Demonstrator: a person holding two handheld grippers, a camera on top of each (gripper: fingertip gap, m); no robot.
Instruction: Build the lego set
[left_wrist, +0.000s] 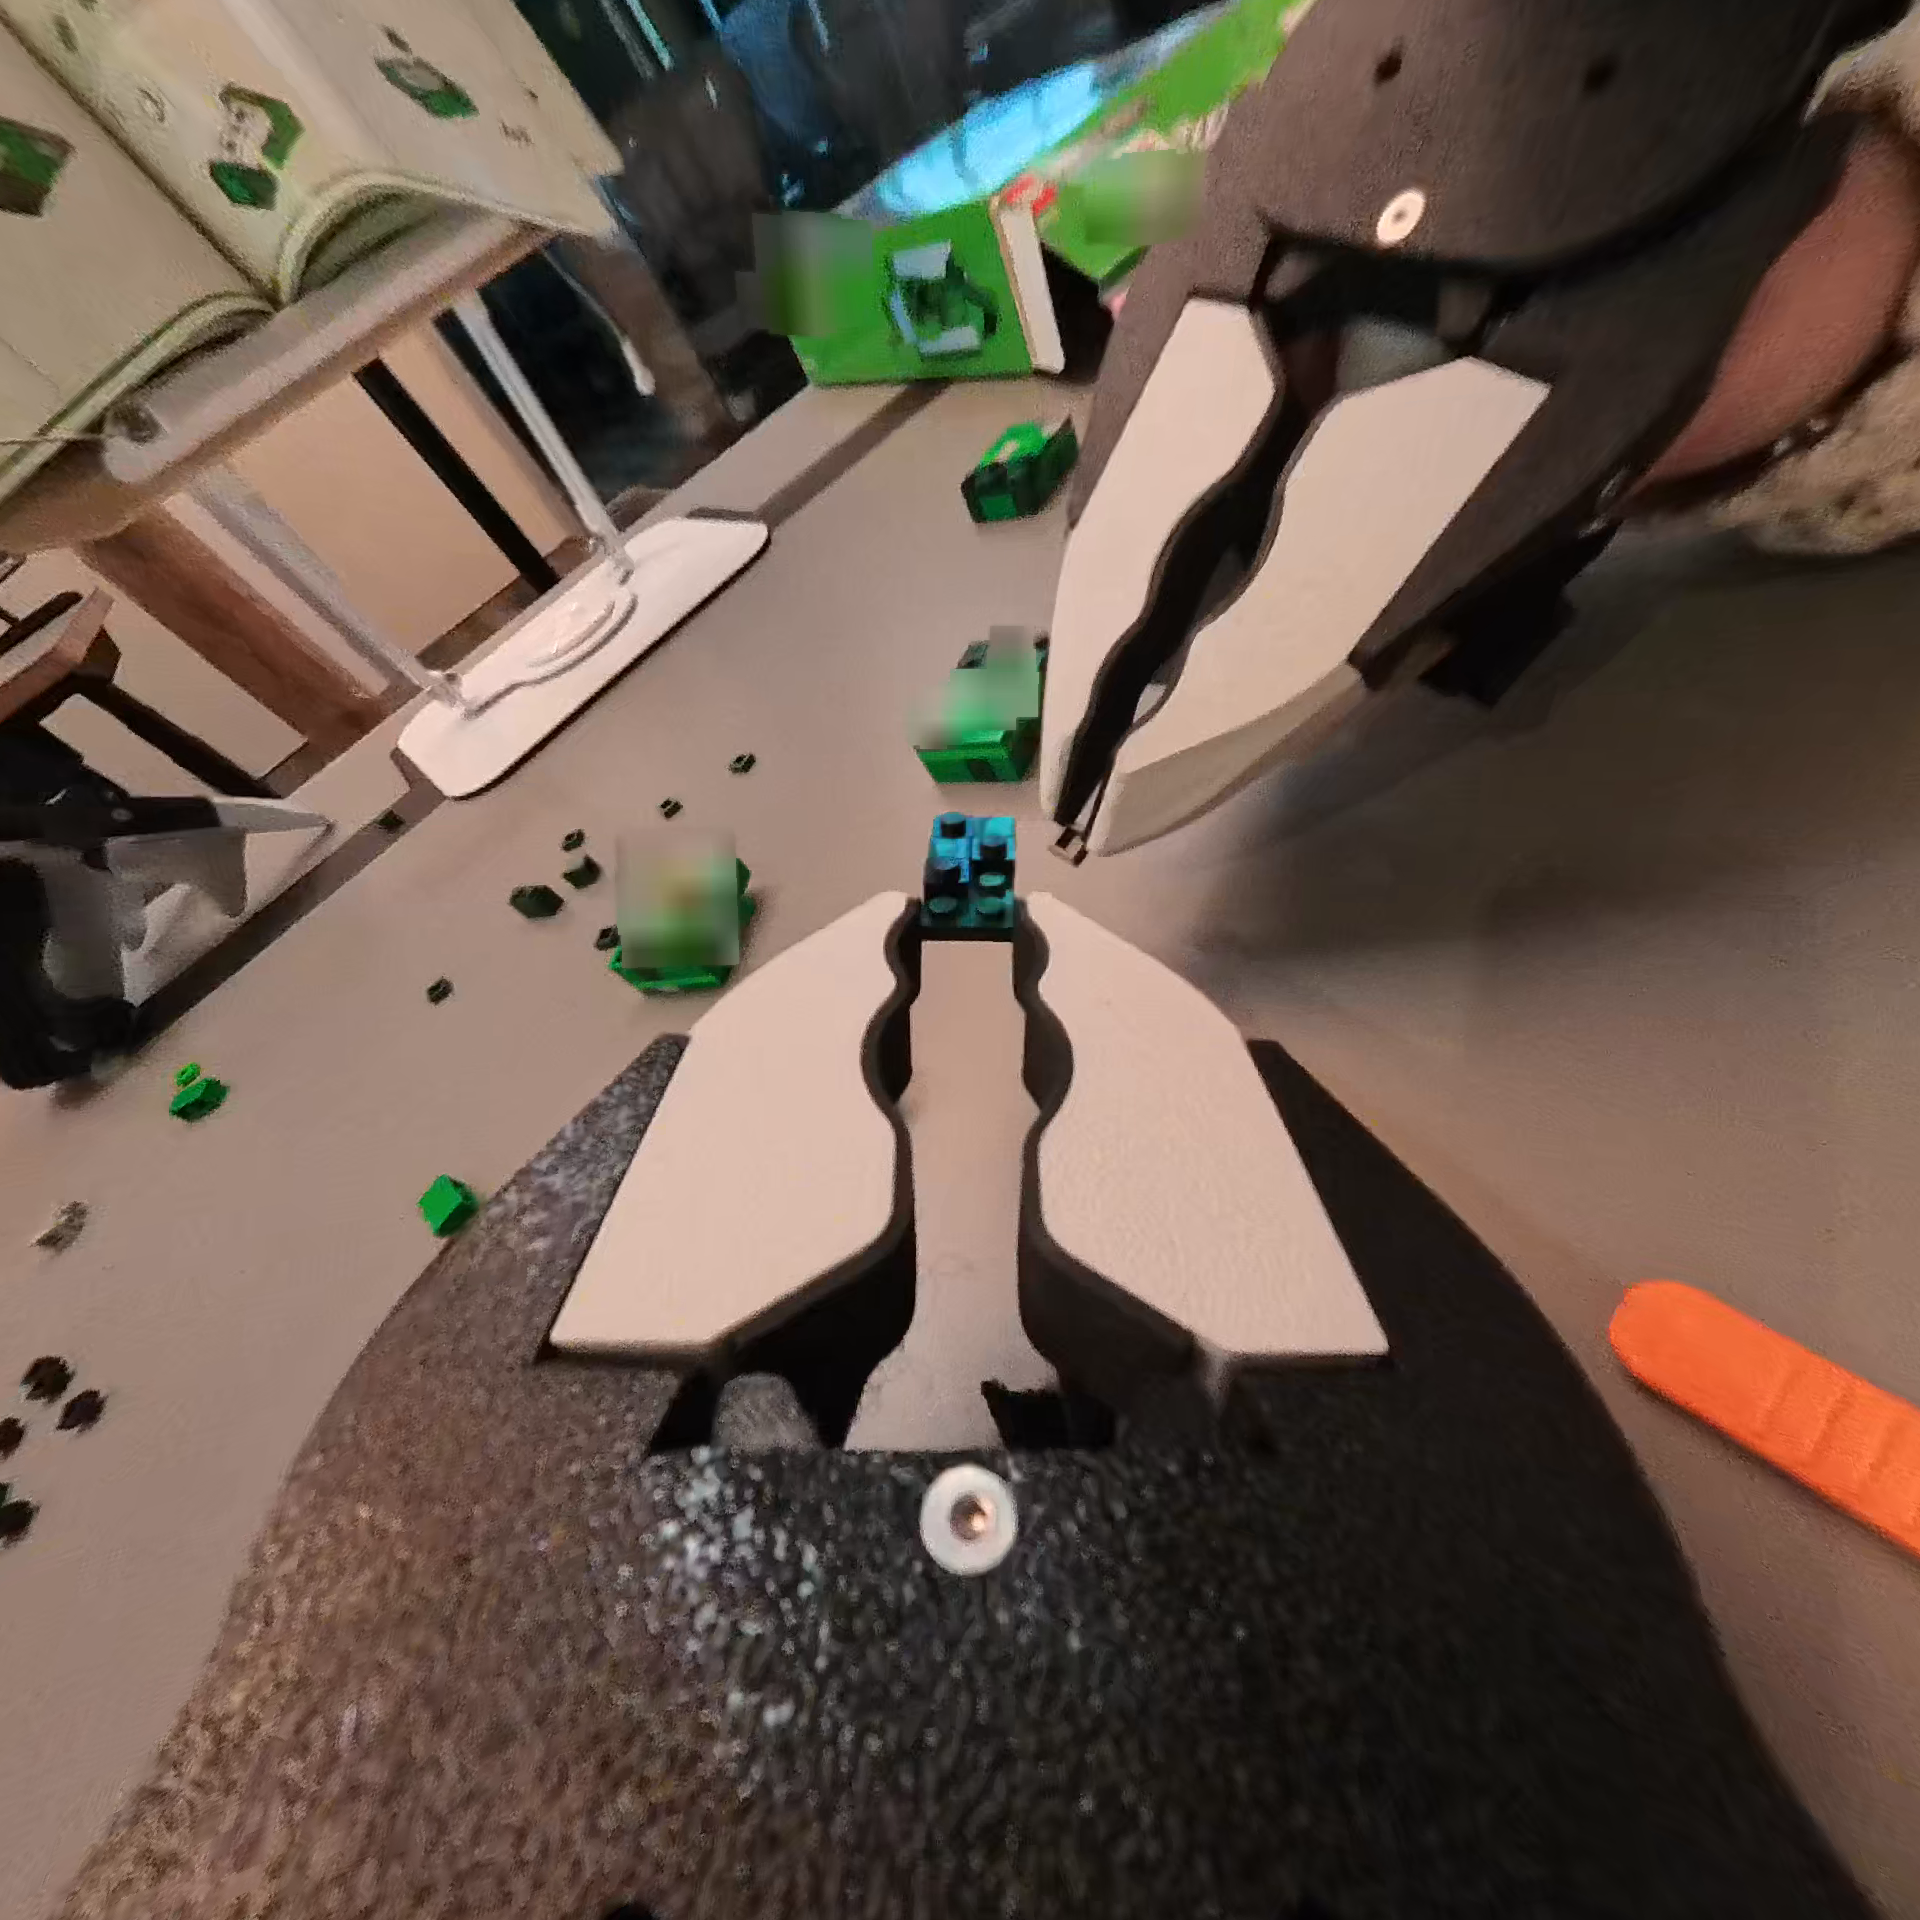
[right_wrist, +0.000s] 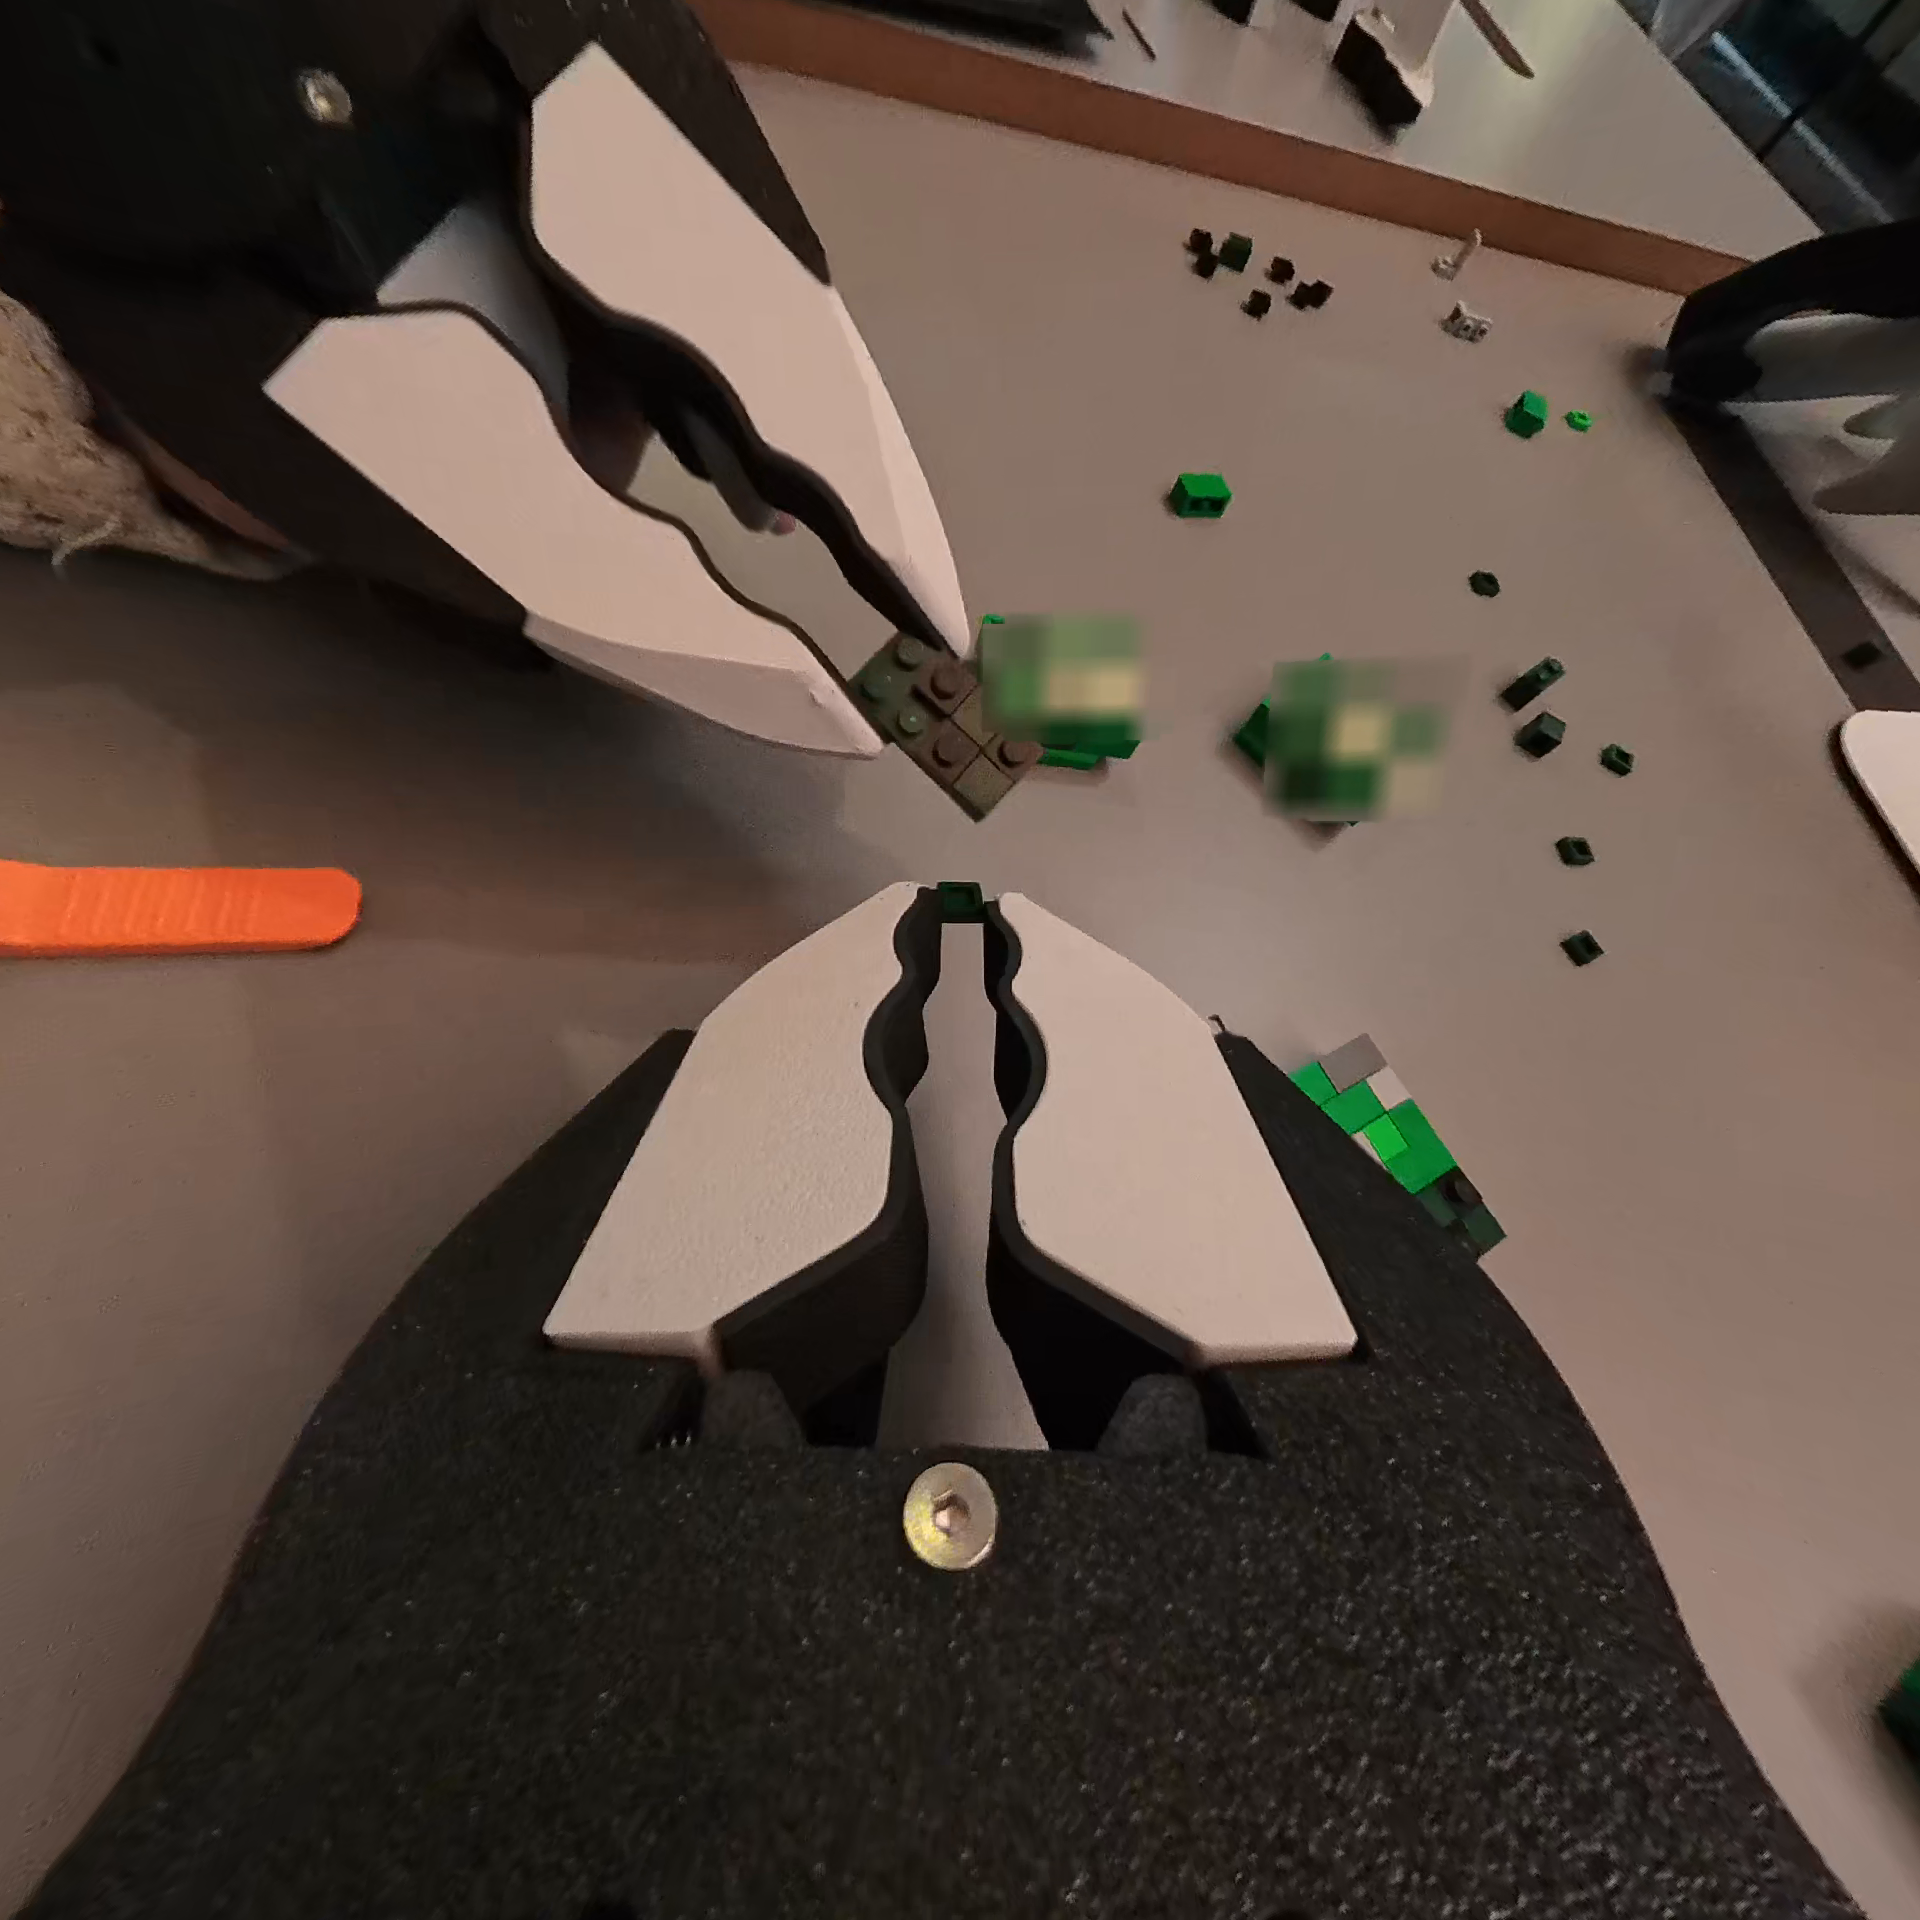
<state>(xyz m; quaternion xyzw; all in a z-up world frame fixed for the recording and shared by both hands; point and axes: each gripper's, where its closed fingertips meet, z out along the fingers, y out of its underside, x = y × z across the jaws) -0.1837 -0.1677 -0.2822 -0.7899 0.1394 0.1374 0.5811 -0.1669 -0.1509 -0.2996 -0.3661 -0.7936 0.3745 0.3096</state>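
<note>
While my two claws face each other over the grey tabletop (right_wrist: 520, 1143), the build looks only partly done.

My left gripper (left_wrist: 971, 920) is clamped on a small dark studded plate assembly (left_wrist: 971, 878), held just above the table; my right gripper (right_wrist: 958, 902) pinches a tiny green square brick (right_wrist: 958, 900) near it, not yet touching. I judge that this brick goes onto the plate next. Three small green sub-builds (left_wrist: 1003, 473) already stand on the table, while many loose green and dark pieces (right_wrist: 1200, 495) are scattered, so plenty is left. An orange plastic brick separator (right_wrist: 177, 906) lies unused nearby.
</note>
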